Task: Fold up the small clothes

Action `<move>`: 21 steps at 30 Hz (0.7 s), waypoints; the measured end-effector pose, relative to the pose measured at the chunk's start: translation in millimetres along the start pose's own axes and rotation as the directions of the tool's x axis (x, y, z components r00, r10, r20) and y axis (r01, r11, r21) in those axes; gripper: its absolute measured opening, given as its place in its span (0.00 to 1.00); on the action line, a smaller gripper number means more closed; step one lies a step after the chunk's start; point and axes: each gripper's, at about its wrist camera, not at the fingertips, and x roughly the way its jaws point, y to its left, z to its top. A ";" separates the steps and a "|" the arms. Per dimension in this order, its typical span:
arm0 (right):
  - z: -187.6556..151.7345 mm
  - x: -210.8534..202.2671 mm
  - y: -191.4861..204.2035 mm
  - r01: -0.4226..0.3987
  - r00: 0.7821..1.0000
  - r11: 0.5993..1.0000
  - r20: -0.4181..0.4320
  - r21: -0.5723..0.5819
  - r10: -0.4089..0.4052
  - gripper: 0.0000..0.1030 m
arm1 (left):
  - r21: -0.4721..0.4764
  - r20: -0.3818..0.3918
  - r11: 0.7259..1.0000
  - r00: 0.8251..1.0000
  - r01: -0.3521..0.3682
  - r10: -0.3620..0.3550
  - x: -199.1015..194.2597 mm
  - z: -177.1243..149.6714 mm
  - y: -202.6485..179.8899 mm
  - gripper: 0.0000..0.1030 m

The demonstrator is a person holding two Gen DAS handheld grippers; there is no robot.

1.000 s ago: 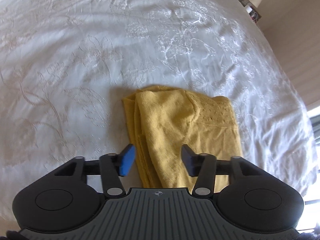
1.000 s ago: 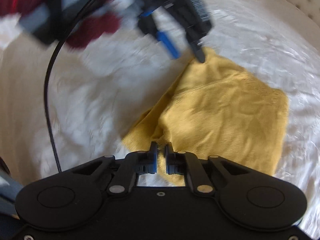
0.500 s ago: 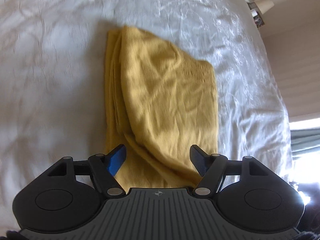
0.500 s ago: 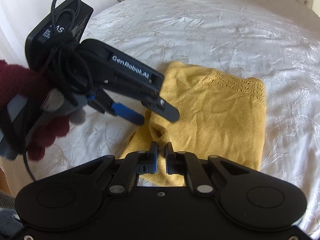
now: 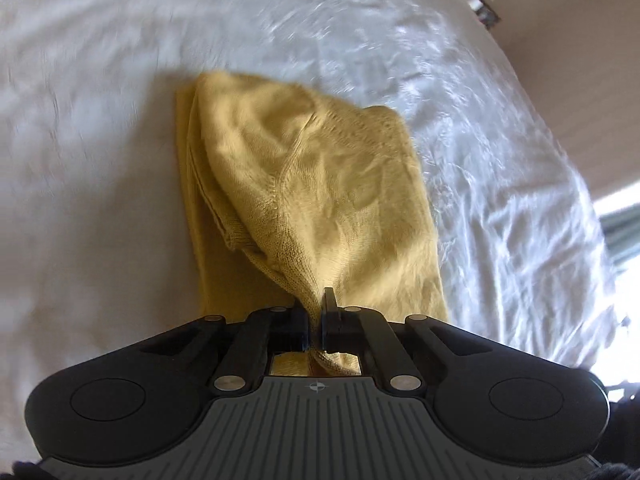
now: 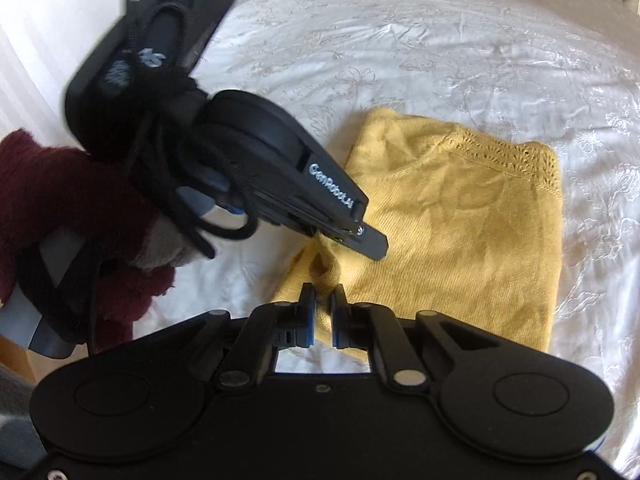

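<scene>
Your left tool (image 5: 316,318), just closing, pinches the yellow knit's (image 5: 320,184) near corner; next, carry it far across the bed (image 5: 100,120).

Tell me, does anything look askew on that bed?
Only the yellow knit garment: its near corner is bunched and pulled up where the left gripper's fingers have just closed on it. The white bedspread is wrinkled; nothing looks spilled or damaged.

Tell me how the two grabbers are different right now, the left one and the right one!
The left gripper has just been closing, and its fingers now pinch a bunched fold of the yellow knit top. The right gripper shows a narrow gap between its fingers, with cloth only near the tips. The left one is seen at the garment's near edge, the right one at its near corner. Both are black and point down at the white bedspread.
</scene>
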 end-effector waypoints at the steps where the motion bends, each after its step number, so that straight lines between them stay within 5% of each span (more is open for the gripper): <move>1: 0.3 2.7 3.4 -0.007 1.000 1.000 -0.003 -0.007 0.007 0.13 | 0.019 0.004 1.000 1.000 -0.010 0.010 -4.3 -2.4 1.7 0.05; 6: -6.3 39.4 12.0 -0.020 0.994 1.000 -0.111 -0.018 0.018 0.24 | -0.132 -0.087 0.991 0.996 -0.037 0.025 25.1 -12.9 43.6 0.09; 9: -9.5 32.5 0.4 -0.036 0.993 0.999 -0.112 0.029 0.039 0.24 | -0.207 -0.067 0.978 0.998 -0.017 0.003 24.0 -15.3 51.3 0.14; 11: -10.7 18.0 -13.7 -0.047 0.995 0.997 -0.083 0.062 0.052 0.38 | -0.189 -0.033 0.981 0.999 -0.040 0.034 12.9 -14.6 45.3 0.24; 13: -10.9 3.3 -32.7 -0.055 0.997 0.993 -0.046 0.102 0.060 0.67 | -0.130 0.011 0.987 0.996 -0.091 0.093 -1.5 -11.9 37.0 0.31; 17: -6.0 -17.4 -69.7 -0.011 1.000 0.985 0.008 0.170 0.009 0.76 | -0.080 0.115 0.986 0.981 -0.145 0.153 -24.5 1.9 25.4 0.42; 21: 9.7 -18.8 -105.6 0.007 0.998 0.974 0.053 0.225 -0.019 0.98 | -0.068 0.179 0.986 0.970 -0.155 0.165 -24.1 26.8 16.9 0.57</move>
